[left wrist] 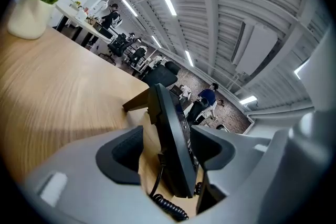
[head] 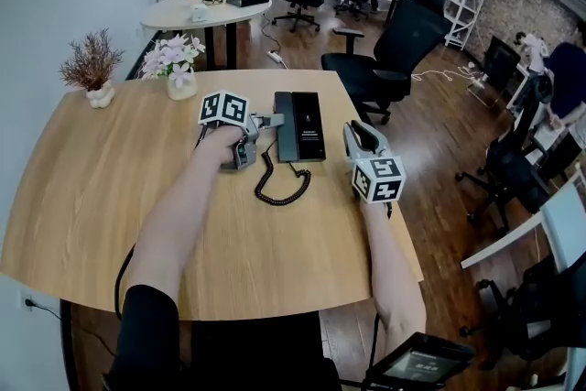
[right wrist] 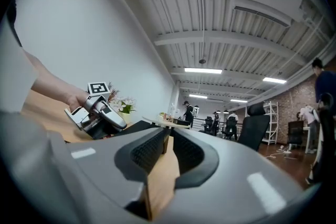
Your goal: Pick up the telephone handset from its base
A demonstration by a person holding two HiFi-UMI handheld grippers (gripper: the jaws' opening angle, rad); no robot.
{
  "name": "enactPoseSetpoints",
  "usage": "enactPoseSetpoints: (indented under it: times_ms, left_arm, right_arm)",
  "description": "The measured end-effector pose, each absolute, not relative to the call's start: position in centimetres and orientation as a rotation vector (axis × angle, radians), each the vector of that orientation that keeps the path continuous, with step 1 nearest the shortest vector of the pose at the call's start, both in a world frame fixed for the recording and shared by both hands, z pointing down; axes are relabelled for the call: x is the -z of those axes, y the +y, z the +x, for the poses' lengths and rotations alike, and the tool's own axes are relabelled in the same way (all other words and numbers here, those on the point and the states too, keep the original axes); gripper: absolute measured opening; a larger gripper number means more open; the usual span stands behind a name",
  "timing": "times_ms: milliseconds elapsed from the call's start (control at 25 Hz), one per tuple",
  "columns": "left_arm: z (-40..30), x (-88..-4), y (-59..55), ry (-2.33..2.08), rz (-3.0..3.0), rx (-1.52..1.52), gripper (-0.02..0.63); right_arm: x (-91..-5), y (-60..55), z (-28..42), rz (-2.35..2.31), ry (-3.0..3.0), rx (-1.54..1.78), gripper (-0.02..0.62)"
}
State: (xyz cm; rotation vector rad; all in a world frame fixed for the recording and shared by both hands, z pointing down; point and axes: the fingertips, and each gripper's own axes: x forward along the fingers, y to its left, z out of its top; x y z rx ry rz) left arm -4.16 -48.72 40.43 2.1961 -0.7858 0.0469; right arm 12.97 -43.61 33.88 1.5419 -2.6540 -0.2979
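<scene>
While I look down from the head view, the black telephone handset (head: 287, 125) lies on its flat black base (head: 312, 131) on the round wooden worktop (head: 110, 197), my left hand-held gripper (head: 267, 121) just beside it. From the left gripper view, its jaws stand wide apart with the handset between them, not squeezing. I should close gently, then lift, minding the curly black cord (head: 282, 184). From the right gripper view, my right hand-held gripper (right wrist: 167, 152) is open and empty.

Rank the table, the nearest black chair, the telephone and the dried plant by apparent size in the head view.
1. Table
2. Black chair
3. Telephone and dried plant: too alike to rank.
</scene>
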Motion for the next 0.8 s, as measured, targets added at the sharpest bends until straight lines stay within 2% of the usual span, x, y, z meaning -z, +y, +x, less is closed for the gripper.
enactPoseSetpoints:
  times_ms: [80,240,360,600,800]
  left_arm:
    - [-3.5,-40.8,-48.6,-0.769,2.215,-0.101,0.254]
    - [-2.1,-41.0,-48.0,-0.77,2.291,-0.185,0.156]
    - [-2.1,-40.7,-47.8,-0.768,2.304,-0.14,0.138]
    - [-2.2,-38.9,-47.1,-0.642,2.248,0.134,0.083]
    - [-2.7,-34.1,-43.3,-0.419,2.227,0.477,0.077]
  right_arm:
    - [-33.6,-43.5,13.0,1.546,-2.655,0.314,0.049]
    - [-33.2,-43.2,12.6,1.531,-2.643,0.36,0.046]
    - [-33.1,-42.9,12.4,1.524,-2.629,0.392,0.041]
    - [-33.0,-42.7,12.0,1.494,-2.617,0.417,0.041]
    - [-33.0,-42.3,11.3,1.457,-2.614,0.464,0.041]
